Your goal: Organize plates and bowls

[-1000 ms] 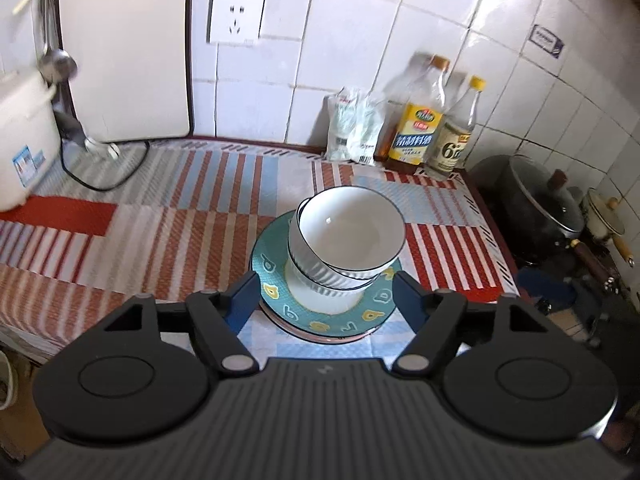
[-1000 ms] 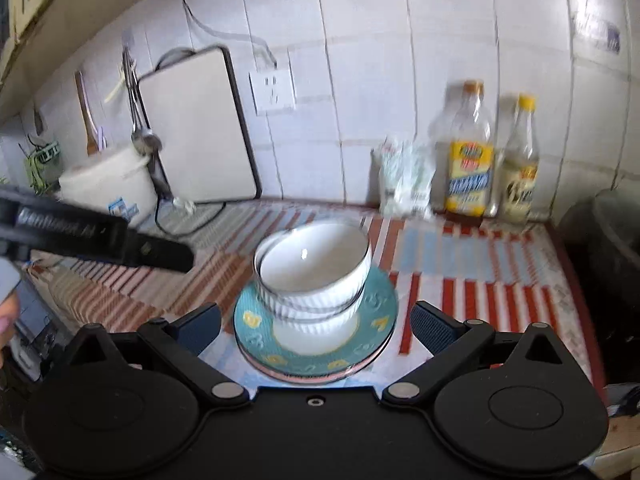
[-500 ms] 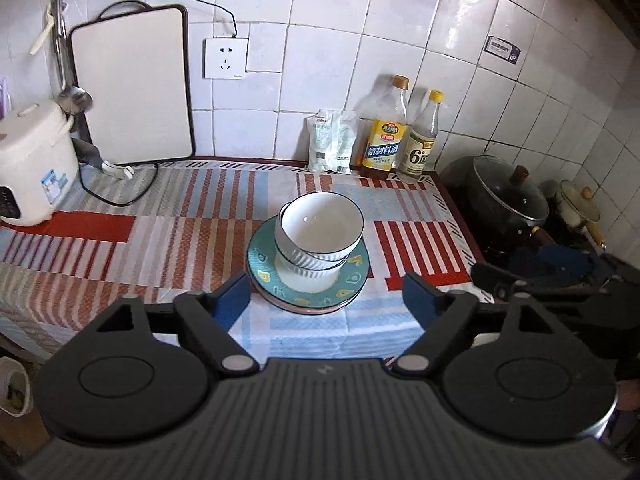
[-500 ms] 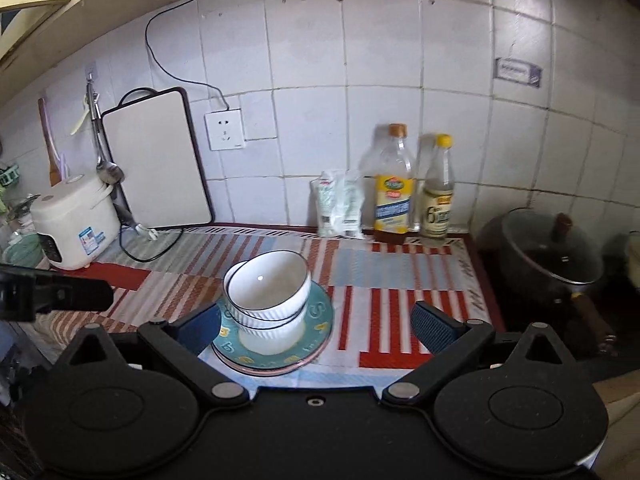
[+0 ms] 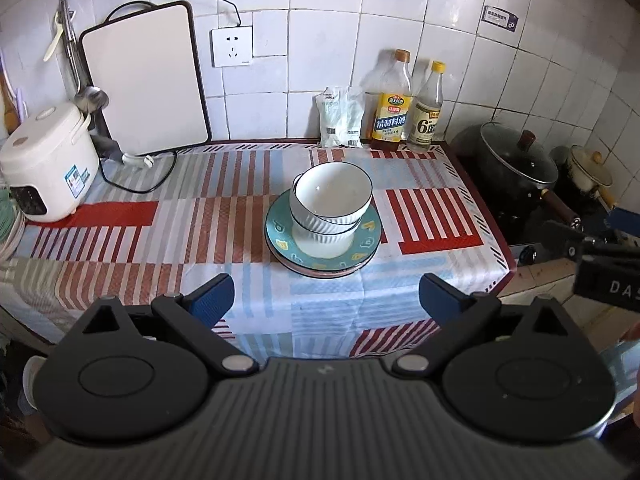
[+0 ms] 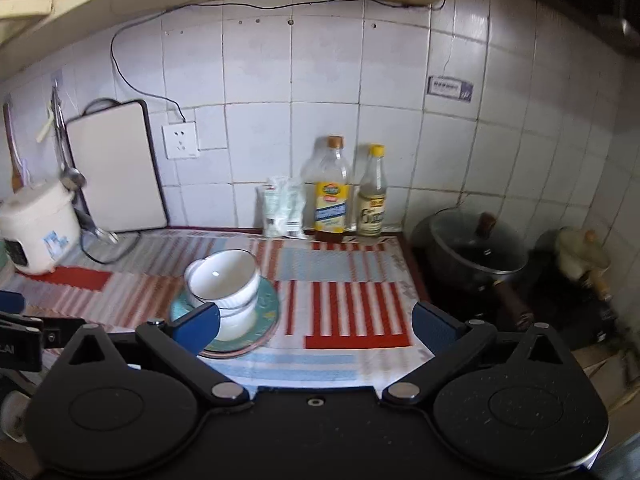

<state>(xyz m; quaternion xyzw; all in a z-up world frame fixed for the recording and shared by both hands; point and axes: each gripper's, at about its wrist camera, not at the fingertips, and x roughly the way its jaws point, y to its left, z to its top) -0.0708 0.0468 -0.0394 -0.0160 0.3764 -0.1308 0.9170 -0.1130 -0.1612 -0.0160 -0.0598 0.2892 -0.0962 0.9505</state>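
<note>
Two white ribbed bowls (image 5: 331, 196) are nested, the top one tilted, on a stack of teal patterned plates (image 5: 280, 236) in the middle of the striped counter cloth. They also show in the right wrist view: bowls (image 6: 224, 280), plates (image 6: 266, 308). My left gripper (image 5: 326, 296) is open and empty, well back from the stack near the counter's front edge. My right gripper (image 6: 316, 324) is open and empty, back and to the right of the stack. It also shows at the right edge of the left wrist view (image 5: 600, 236).
A white rice cooker (image 5: 46, 164) stands at the left, a white cutting board (image 5: 148, 80) leans on the wall. Two bottles (image 5: 394, 100) and a packet (image 5: 340, 116) stand at the back. A lidded black pot (image 5: 516, 160) sits on the stove at right.
Both grippers have pulled back and up from the stack, so it looks smaller and farther. The bowls and plates have not moved.
</note>
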